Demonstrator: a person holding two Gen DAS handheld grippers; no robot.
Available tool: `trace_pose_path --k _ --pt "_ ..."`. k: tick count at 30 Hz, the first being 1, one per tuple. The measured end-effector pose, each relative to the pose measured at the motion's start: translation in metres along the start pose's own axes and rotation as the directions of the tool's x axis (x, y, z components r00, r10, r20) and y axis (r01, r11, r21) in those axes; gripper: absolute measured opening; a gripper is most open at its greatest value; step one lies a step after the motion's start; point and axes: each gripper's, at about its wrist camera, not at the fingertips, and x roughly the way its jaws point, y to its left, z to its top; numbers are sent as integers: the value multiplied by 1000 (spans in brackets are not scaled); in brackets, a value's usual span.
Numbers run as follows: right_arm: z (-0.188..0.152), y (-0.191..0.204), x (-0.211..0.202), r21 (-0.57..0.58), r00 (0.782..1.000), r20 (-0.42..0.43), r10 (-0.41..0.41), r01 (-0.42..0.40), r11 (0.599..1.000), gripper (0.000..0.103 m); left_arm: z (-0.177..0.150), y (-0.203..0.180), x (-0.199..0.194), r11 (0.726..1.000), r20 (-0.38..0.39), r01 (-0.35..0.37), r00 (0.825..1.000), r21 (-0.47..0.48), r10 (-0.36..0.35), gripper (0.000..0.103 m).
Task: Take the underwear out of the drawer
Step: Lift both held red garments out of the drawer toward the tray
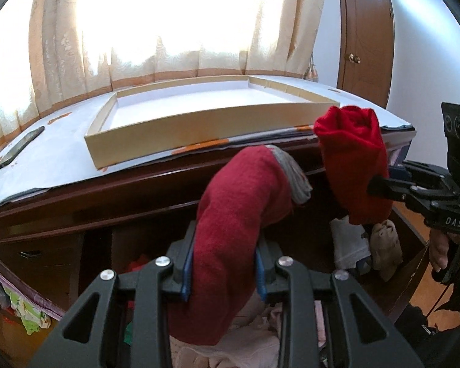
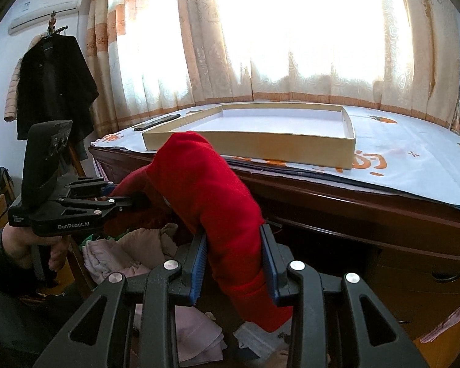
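Left gripper [image 1: 224, 263] pinched dark red rolled underwear [image 1: 236, 202], grey-edged; right gripper [image 2: 234, 263] clamped bright red roll [image 2: 205, 184], both above open wooden drawer [image 1: 411, 245].

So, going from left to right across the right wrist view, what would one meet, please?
Black coat → left tongs → bright red garment in the right tongs → shallow box on the dresser.

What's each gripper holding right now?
Left gripper: shut on dark red rolled cloth with grey band.
Right gripper: shut on bright red rolled cloth.
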Motion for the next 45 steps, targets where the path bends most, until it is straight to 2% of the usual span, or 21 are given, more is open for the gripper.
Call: trace_pose_path --k 7,11,16,23,33,45 --pt "-1 1 -3 2 1000 17 -4 4 1000 35 -2 4 -5 1000 15 0 1000 -22 0 30" --pt "-3 2 -12 -5 998 62 -2 2 1000 35 -6 5 -9 999 28 2 1000 -41 -1 30" --pt "-8 1 -24 44 991 126 43 -49 998 35 -9 5 -19 998 58 1 998 -59 2 30" --pt "-14 9 -31 85 984 158 79 -93 992 35 -6 2 -42 997 122 11 993 -77 -1 30" --pt "-1 28 -53 82 960 262 102 -127 988 35 2 1 -68 995 219 18 976 -103 5 30" --pt "27 4 -57 209 962 265 73 -131 969 35 28 15 -72 989 256 42 967 -143 -4 30"
